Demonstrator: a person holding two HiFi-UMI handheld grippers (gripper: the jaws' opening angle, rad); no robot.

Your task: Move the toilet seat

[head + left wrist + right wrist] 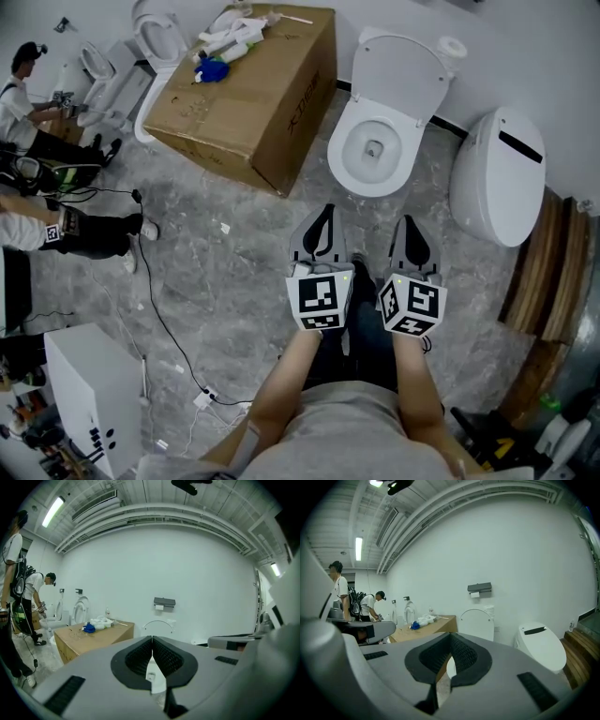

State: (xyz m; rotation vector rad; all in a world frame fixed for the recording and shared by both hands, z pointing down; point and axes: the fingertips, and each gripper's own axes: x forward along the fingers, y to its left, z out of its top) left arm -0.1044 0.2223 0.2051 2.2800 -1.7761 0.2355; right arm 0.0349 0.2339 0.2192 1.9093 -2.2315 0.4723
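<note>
A white toilet [375, 155] stands ahead of me against the wall, its seat and lid [403, 73] raised upright. The raised lid [476, 623] shows above the right jaws, and its arc [158, 623] peeks over the left jaws. My left gripper [323, 216] and right gripper [413, 228] hang side by side over the grey floor, short of the bowl. Both are shut with nothing between their jaws. Neither touches the toilet.
A large cardboard box [253, 94] with white parts and a blue item on top sits left of the toilet. A closed white toilet [497, 173] stands to the right, beside wooden planks [544, 272]. People [37, 141] and cables [159, 309] are at far left.
</note>
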